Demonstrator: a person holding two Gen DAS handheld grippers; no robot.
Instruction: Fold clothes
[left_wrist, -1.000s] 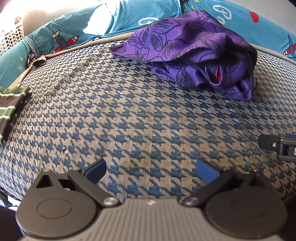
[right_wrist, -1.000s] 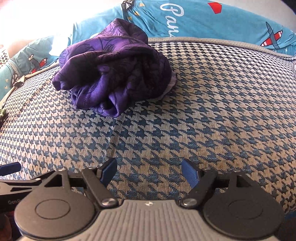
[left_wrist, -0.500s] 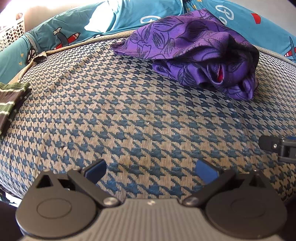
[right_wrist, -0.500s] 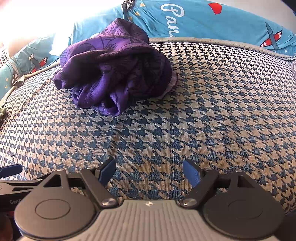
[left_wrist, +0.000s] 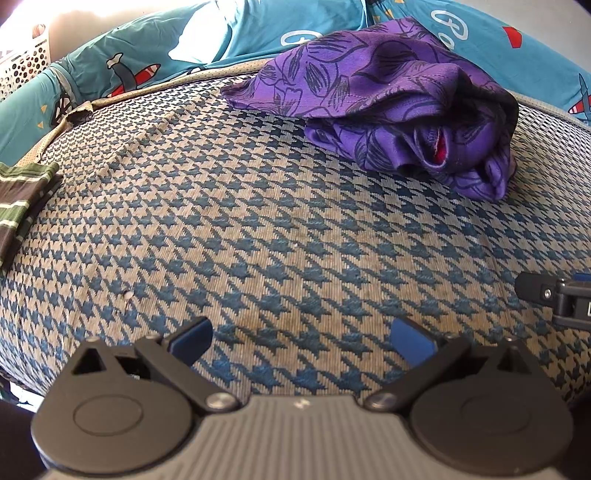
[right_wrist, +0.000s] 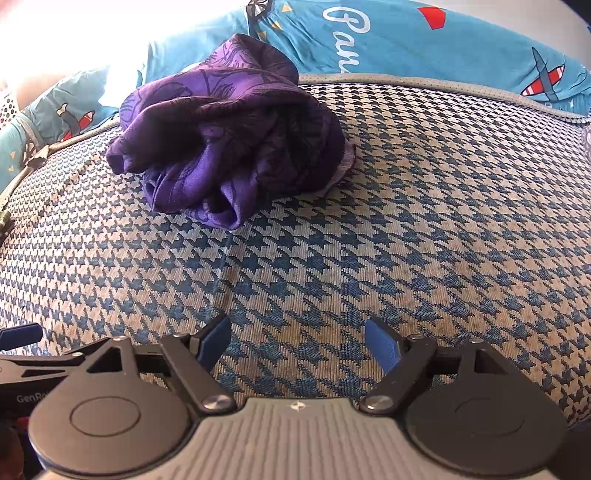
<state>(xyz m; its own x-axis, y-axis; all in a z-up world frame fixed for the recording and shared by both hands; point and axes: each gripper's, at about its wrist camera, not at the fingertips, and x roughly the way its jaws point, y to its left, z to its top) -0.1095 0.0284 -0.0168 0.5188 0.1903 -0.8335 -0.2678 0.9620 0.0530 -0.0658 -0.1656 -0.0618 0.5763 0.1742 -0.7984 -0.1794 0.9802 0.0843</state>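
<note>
Surface: houndstooth mattress (left_wrist: 280, 229), blue on beige weave, beige piped border along the far edge.
Garment: purple floral-print garment (left_wrist: 391, 99), crumpled in a loose heap at the far side of the mattress, close to the border; a small red patch shows inside one fold. Unfolded. In the right wrist view the same heap (right_wrist: 229, 147) sits far left of centre, with a pale hem peeking out at its right.
Left gripper: left gripper (left_wrist: 301, 338), jaws spread wide, blue pads apart with only bare mattress between them; nothing held. Well short of the garment.
Right gripper: right gripper (right_wrist: 297, 343), jaws likewise wide apart, empty, above bare mattress, well apart from the garment.
Gripper relation: side by side; the tip of the right one enters the left view at the right edge, and a blue pad of the left one shows at the left edge of the right view.
Second cloth: green striped cloth (left_wrist: 22, 195), lying flat at the left edge of the mattress.
Background: teal bedding with aeroplane print (right_wrist: 424, 40) behind the mattress; white perforated basket (left_wrist: 22, 66) at far left, overexposed.
</note>
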